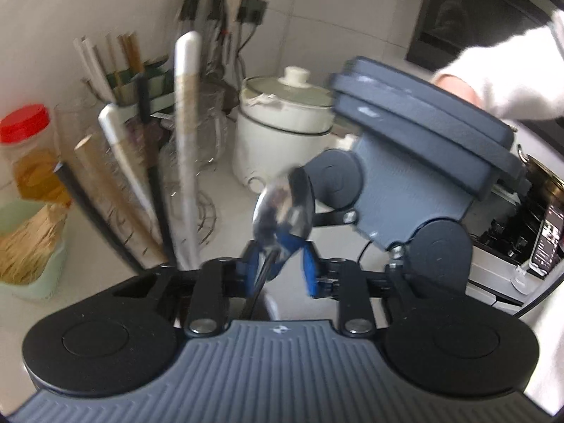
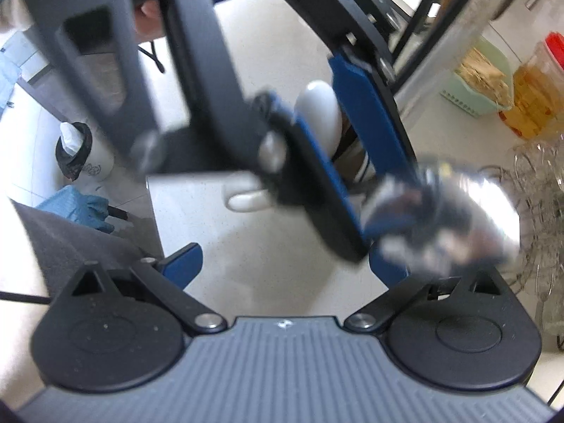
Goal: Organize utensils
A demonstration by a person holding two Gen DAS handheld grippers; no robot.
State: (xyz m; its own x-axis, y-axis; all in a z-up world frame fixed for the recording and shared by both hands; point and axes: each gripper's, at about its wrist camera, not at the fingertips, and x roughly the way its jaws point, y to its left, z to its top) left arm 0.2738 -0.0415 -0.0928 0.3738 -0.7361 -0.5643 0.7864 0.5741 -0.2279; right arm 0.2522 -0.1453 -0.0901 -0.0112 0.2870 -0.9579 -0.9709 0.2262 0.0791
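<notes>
A shiny metal spoon stands bowl-up between the blue pads of my left gripper, which is shut on its neck; the dark handle runs down below the jaws. From above, the right wrist view shows the left gripper's blue fingers and the blurred spoon bowl just past them. My right gripper is open wide with nothing between its fingers, hovering over the left one. Its grey housing hangs close to the right of the spoon. Several white-handled utensils stand upright to the left.
A white lidded cooker stands behind on the counter. A red-capped jar and a green basket of sticks sit at the left, and a wire rack behind the handles. A white sleeve reaches in from the right.
</notes>
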